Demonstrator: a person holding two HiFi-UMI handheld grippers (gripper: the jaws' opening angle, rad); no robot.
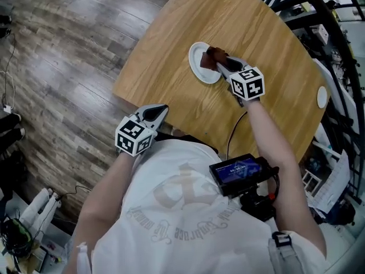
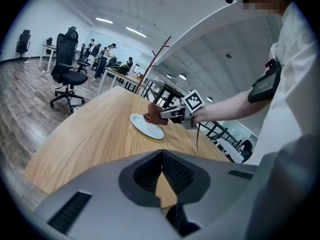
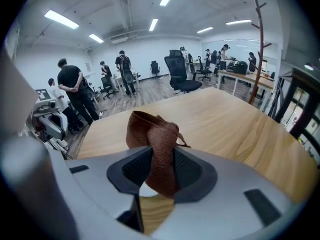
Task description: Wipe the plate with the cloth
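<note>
A white plate [image 1: 199, 63] lies on the round wooden table [image 1: 171, 67], toward its far side. My right gripper [image 1: 221, 65] is over the plate's right rim, shut on a brown cloth [image 1: 214, 56] that rests bunched on the plate. In the right gripper view the cloth [image 3: 159, 151] hangs pinched between the jaws, with a sliver of plate [image 3: 145, 190] under it. My left gripper [image 1: 161, 111] is shut and holds nothing, at the table's near edge, well short of the plate. The left gripper view shows the plate [image 2: 145, 126], the cloth [image 2: 154, 116] and the right gripper [image 2: 169, 115] ahead.
A small white disc [image 1: 322, 97] sits near the table's right edge. Metal racks [image 1: 336, 33] stand to the right of the table. Office chairs [image 2: 67, 69], a coat stand [image 3: 257, 44] and several people [image 3: 72, 91] are in the room beyond.
</note>
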